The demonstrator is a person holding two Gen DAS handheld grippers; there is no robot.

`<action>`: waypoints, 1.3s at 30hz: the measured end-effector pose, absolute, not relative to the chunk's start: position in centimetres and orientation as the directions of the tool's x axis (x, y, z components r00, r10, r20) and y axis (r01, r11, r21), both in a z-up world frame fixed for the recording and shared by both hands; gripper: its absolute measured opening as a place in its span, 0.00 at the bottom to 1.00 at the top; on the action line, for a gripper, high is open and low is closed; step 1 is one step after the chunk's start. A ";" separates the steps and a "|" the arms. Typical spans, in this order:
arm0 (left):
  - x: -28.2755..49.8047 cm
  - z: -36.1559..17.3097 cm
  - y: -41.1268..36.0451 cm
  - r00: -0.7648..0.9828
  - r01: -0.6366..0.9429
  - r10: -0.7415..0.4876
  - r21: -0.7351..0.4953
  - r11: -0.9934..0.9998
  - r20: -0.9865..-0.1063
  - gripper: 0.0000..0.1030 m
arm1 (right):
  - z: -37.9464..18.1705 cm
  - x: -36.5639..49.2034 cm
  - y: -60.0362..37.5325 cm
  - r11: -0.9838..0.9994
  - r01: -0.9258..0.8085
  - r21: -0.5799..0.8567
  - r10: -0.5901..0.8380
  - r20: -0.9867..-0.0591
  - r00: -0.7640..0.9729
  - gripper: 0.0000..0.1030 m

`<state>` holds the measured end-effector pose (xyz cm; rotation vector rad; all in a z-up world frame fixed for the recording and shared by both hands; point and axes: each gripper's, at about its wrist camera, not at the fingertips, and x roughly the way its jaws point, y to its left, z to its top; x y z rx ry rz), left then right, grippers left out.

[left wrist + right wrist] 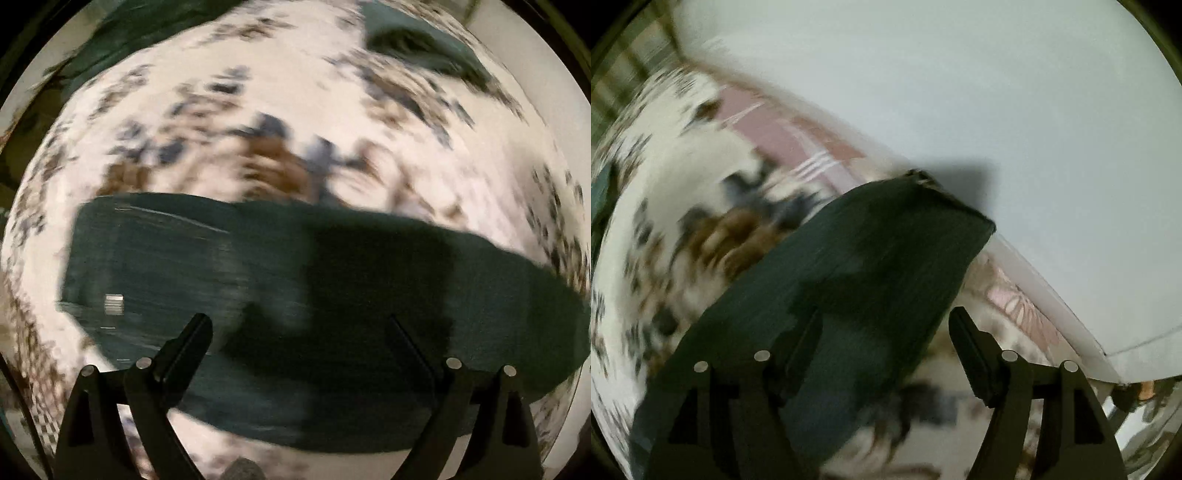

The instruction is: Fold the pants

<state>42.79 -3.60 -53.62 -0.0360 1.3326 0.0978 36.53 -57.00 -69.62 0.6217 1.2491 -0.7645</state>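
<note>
The left gripper (pixel 299 336) has its fingers (pixel 192 339) spread wide with nothing between them, poised just above the pants (pixel 258 266), a dark green band lying flat across the flowered bedspread (pixel 332 110) straight ahead. The right gripper (pixel 886 328) is likewise spread, one finger (pixel 971 347) over bare bedding, the other over a folded end of the pants (pixel 886 251), which reaches forward toward the pale wall (pixel 960 74). Both views are blurred. To fold cleanly, each gripper should probably pinch both layers at a corner, lift together and keep the edges aligned.
</note>
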 end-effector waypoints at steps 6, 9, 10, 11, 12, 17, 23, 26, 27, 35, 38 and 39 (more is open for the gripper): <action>42.1 -51.9 9.9 0.172 -0.416 0.031 -0.044 0.908 -0.985 0.92 | -68.2 34.5 -47.3 0.647 0.758 0.086 -0.035 -0.989 0.142 0.71; 41.3 -53.9 16.5 0.126 -0.578 -0.009 -0.081 0.812 -0.992 0.92 | -68.8 35.1 -42.1 0.655 0.740 0.154 0.063 -0.987 0.150 0.71; 40.9 -54.6 17.5 0.109 -0.604 -0.022 -0.084 0.793 -0.994 0.92 | -68.7 34.9 -40.2 0.663 0.730 0.166 0.083 -0.985 0.148 0.71; 40.8 -55.7 18.8 0.090 -0.635 -0.058 -0.102 0.766 -0.994 0.92 | -68.9 35.0 -38.6 0.673 0.717 0.180 0.105 -0.983 0.148 0.71; 40.7 -57.1 19.8 0.081 -0.660 -0.107 -0.134 0.739 -0.991 0.92 | -69.3 35.3 -37.0 0.680 0.707 0.194 0.128 -0.981 0.147 0.71; 41.0 -61.1 20.2 0.080 -0.691 -0.204 -0.202 0.694 -0.976 0.72 | -71.4 35.5 -32.0 0.683 0.689 0.242 0.226 -0.967 0.116 0.71; 40.3 -60.7 19.3 0.127 -0.664 -0.169 -0.211 0.717 -0.977 0.40 | -71.6 33.9 -32.2 0.679 0.704 0.210 0.197 -0.975 0.101 0.71; 39.7 -60.1 18.9 0.129 -0.669 -0.148 -0.197 0.717 -0.980 0.36 | -72.0 33.1 -34.1 0.625 0.752 0.209 0.177 -0.976 0.125 0.71; 39.7 -59.8 18.5 0.127 -0.666 -0.134 -0.184 0.723 -0.983 0.34 | -72.2 32.5 -34.8 0.598 0.770 0.223 0.178 -0.974 0.143 0.71; 38.6 -58.0 18.8 0.096 -0.659 -0.061 -0.110 0.744 -0.994 0.29 | -73.6 30.4 -40.6 0.463 0.814 0.350 0.250 -0.933 0.259 0.71; 38.6 -58.9 19.4 0.086 -0.681 -0.059 -0.101 0.726 -0.995 0.29 | -73.4 29.8 -42.1 0.429 0.810 0.400 0.299 -0.909 0.291 0.71; 38.7 -58.7 19.0 0.084 -0.675 -0.040 -0.087 0.732 -0.996 0.30 | -73.3 29.6 -42.2 0.424 0.800 0.425 0.325 -0.895 0.304 0.71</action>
